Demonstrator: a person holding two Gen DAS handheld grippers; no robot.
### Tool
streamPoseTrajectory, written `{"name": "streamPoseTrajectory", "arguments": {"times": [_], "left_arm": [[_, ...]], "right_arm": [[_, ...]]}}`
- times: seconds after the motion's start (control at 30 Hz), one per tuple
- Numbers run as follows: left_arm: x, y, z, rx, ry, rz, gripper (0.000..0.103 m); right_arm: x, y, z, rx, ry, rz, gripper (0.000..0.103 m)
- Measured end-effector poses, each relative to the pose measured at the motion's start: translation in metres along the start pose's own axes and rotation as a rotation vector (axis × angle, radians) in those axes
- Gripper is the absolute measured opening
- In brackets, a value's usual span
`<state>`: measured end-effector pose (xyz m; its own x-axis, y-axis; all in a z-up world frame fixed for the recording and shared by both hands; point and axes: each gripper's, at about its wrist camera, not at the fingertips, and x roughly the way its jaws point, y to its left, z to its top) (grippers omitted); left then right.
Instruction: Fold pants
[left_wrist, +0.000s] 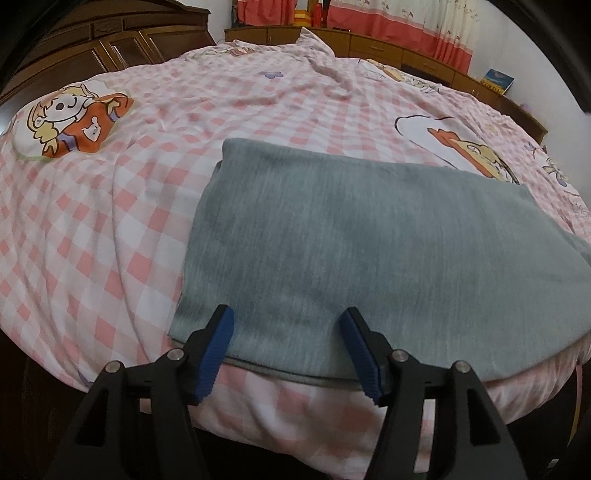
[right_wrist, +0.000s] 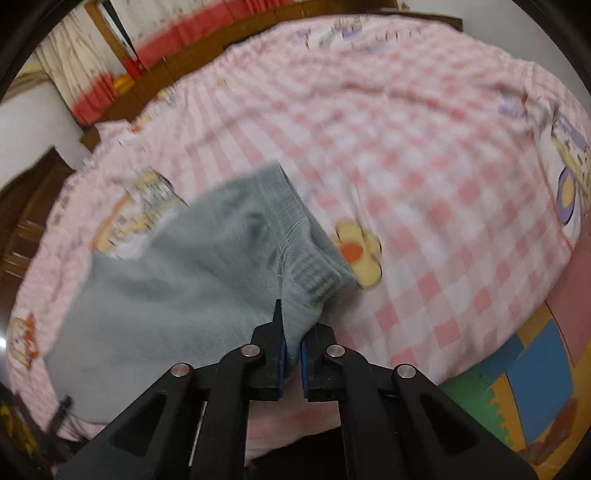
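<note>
Grey knit pants lie flat on the pink checked bed, folded lengthwise, reaching to the near edge. My left gripper is open, its blue pads either side of the pants' near hem, just above the cloth. In the right wrist view the pants show their ribbed waistband bunched and lifted. My right gripper is shut on the waistband end of the pants, cloth pinched between the blue pads. This view is motion-blurred.
The bed cover has cartoon prints and wrinkles. A dark wooden headboard stands at the far left, low wooden cabinets and red curtains behind. Coloured foam floor mats lie beside the bed at the right.
</note>
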<state>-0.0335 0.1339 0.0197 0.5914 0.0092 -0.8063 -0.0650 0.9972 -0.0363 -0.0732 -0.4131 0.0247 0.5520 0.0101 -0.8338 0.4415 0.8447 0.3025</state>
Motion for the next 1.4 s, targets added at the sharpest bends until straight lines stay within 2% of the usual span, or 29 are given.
{"name": "streamPoseTrajectory", "arguments": {"times": [0.07,0.13,0.2,0.23,0.33,0.37,0.4,0.47,0.53,0.63,0.77,0.83,0.9,0.97,1.07,1.2,1.4], "left_arm": [[0.000,0.000,-0.001,0.002,-0.005,0.003,0.065],[0.000,-0.002,-0.001,0.012,-0.006,0.009,0.065],[-0.001,-0.003,0.000,0.015,-0.003,0.013,0.065],[-0.001,-0.003,0.000,0.016,-0.001,0.014,0.065],[-0.002,-0.003,0.002,0.022,0.011,0.022,0.065],[-0.004,-0.004,0.003,0.022,0.017,0.027,0.065],[-0.005,-0.005,0.005,0.022,0.020,0.030,0.065],[-0.010,-0.009,0.009,0.021,0.011,0.019,0.065],[-0.015,-0.015,0.015,0.024,-0.005,0.007,0.065],[-0.022,-0.033,0.026,0.038,-0.029,-0.009,0.065],[-0.016,-0.053,0.032,0.050,-0.015,-0.006,0.065],[-0.010,-0.058,0.031,0.058,0.001,0.020,0.065],[-0.001,-0.062,0.028,0.058,0.027,0.050,0.065],[0.006,-0.061,0.025,0.042,0.038,0.062,0.065],[0.010,-0.061,0.024,0.016,0.033,0.077,0.067],[0.015,-0.067,0.022,0.024,0.025,0.114,0.069],[0.019,-0.066,0.020,0.012,0.017,0.133,0.077]], "right_arm": [[0.013,-0.002,-0.003,-0.035,0.033,-0.009,0.009],[0.007,-0.001,-0.003,-0.089,0.049,0.002,0.015],[-0.007,-0.001,-0.003,-0.135,0.055,-0.025,0.038],[-0.015,-0.003,-0.002,-0.151,0.049,-0.032,0.040],[-0.042,-0.007,0.009,-0.208,-0.002,-0.008,0.045],[-0.048,-0.006,0.019,-0.240,-0.035,-0.003,0.052],[-0.050,-0.004,0.026,-0.259,-0.059,0.001,0.058],[-0.044,0.002,0.046,-0.294,-0.109,0.017,0.060],[-0.024,0.012,0.065,-0.314,-0.103,0.056,0.060],[0.023,0.024,0.086,-0.353,-0.035,0.105,0.060],[0.068,0.028,0.093,-0.392,0.024,0.129,0.060],[0.073,0.025,0.092,-0.369,0.026,0.158,0.059],[0.063,0.022,0.090,-0.337,-0.009,0.199,0.033],[0.047,0.017,0.090,-0.305,-0.066,0.206,0.029],[0.035,0.012,0.093,-0.285,-0.135,0.191,0.028],[0.076,0.013,0.097,-0.281,-0.040,0.145,0.031],[0.084,0.013,0.100,-0.302,-0.029,0.143,0.034]]}}
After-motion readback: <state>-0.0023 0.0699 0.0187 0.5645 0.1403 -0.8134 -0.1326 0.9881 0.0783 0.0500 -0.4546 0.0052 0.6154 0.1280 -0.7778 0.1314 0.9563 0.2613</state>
